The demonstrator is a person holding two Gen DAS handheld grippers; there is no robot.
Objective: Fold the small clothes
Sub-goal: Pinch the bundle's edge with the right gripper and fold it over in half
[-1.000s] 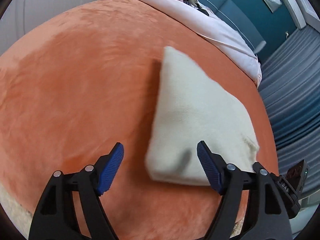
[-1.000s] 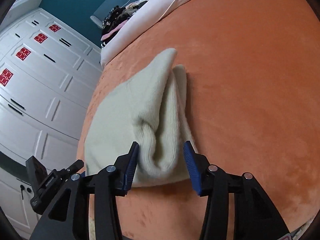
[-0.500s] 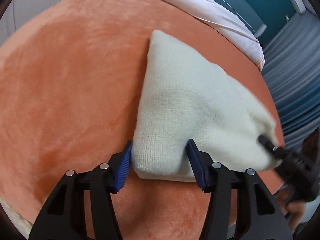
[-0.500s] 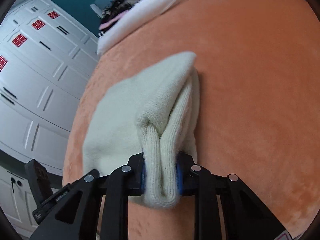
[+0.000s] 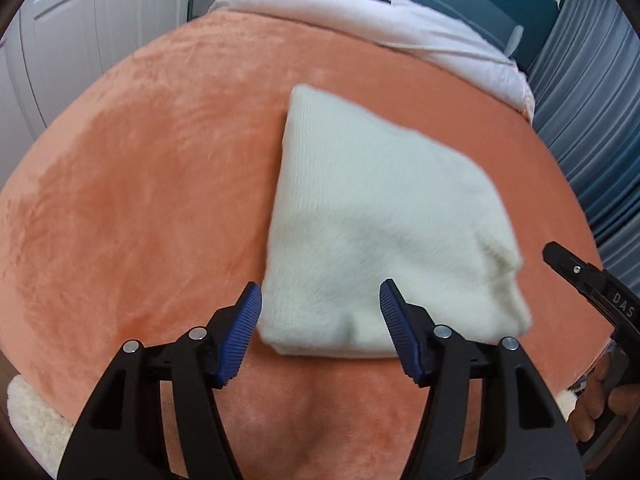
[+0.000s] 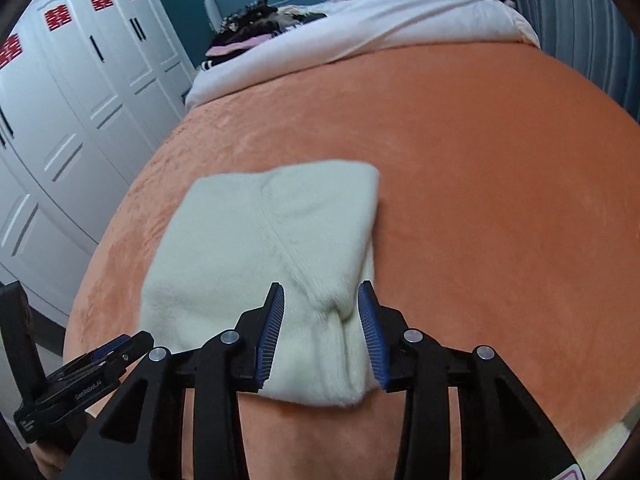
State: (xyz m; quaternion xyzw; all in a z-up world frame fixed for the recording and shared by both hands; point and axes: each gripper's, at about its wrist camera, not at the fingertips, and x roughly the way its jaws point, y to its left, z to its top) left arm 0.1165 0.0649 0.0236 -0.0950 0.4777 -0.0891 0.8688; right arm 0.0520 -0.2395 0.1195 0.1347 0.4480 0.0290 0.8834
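A cream knit garment point(image 5: 384, 224), folded into a thick pad, lies on the orange blanket point(image 5: 140, 200); it also shows in the right wrist view point(image 6: 264, 240). My left gripper point(image 5: 320, 328) is open, its blue pads on either side of the garment's near left corner, not pinching it. My right gripper point(image 6: 322, 332) is open around the garment's near right corner, where the ribbed hem bunches. The right gripper's body shows at the right edge of the left wrist view point(image 5: 592, 280), and the left gripper's body shows in the right wrist view point(image 6: 80, 380).
A white duvet point(image 6: 380, 28) with dark and pink clothes point(image 6: 252, 24) piled on it lies at the far end of the bed. White wardrobe doors point(image 6: 60, 100) stand to the left, grey curtains point(image 5: 592, 100) to the right. A fleecy cream edge point(image 5: 28, 420) shows at the bed's near side.
The right gripper was shut on the garment's hem half a second ago and has opened. The left gripper has opened wider. The garment has dropped flat onto the blanket.
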